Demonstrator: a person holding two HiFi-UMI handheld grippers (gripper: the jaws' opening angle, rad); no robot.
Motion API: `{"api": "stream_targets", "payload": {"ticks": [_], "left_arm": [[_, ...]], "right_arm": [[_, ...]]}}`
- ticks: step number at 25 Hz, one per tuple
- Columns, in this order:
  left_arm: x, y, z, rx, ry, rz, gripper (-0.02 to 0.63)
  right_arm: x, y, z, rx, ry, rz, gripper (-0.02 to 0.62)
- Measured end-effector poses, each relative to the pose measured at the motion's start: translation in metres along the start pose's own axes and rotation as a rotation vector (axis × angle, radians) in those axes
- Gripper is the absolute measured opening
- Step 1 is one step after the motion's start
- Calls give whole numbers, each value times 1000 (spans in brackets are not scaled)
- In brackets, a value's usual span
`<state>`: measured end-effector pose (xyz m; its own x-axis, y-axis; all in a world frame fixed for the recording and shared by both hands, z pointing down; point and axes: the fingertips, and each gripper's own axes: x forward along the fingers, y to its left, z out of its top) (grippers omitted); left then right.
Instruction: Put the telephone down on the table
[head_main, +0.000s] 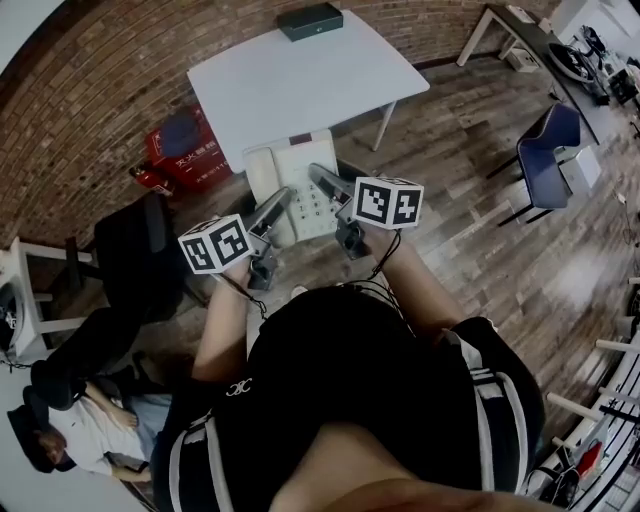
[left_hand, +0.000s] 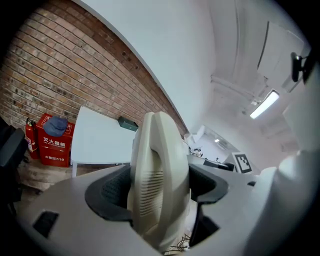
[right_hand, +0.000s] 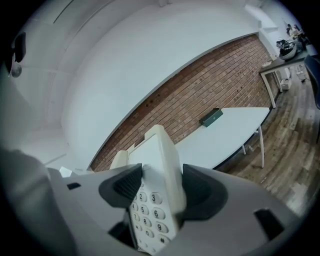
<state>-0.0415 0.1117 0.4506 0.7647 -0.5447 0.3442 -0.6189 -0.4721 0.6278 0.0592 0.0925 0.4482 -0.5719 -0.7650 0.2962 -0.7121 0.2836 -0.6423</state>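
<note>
Cream plastic telephone | numbered keypad | slotted handset along its left

left gripper, right gripper side by side, tilted slightly down, jaws clamping telephone.

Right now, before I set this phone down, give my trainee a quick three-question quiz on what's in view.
1. True or false: the cream plastic desk telephone already rests on the white rectangular table.
2. What lies at that table's far end? A) a dark green flat box B) a red mug C) an open laptop
3. Short answer: which clamp the telephone's keypad side, the left tongs or the right tongs?

Key: 1 false, it is held in the air short of the table; 2 A; 3 the right tongs.
</note>
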Motion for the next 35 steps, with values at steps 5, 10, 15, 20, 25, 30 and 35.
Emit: {"api": "stream_targets", "payload": {"ticks": [5, 10, 15, 20, 25, 30, 35], "left_arm": [[-3, 2, 5, 3, 0, 4, 357], [-8, -2, 3, 9, 0, 4, 357], [-21, 13, 14, 29, -2, 1, 357], [-33, 25, 23, 44, -3, -20, 357], [-40, 29, 26, 60, -3, -32, 357], [-44, 29, 24, 59, 2, -45, 356], [-43, 35, 30, 63, -12, -41, 356]], "right_arm": [[3, 1, 1, 7, -8, -7, 229], [-2, 6, 0, 15, -26, -6, 229], [10, 21, 0, 10, -57, -18, 229], [23, 35, -3, 4, -75, -25, 229], [25, 43, -7, 6, -98, -31, 229], [25, 46, -11, 3, -100, -36, 229], [33, 46, -8, 8, -105, -28, 229]]}}
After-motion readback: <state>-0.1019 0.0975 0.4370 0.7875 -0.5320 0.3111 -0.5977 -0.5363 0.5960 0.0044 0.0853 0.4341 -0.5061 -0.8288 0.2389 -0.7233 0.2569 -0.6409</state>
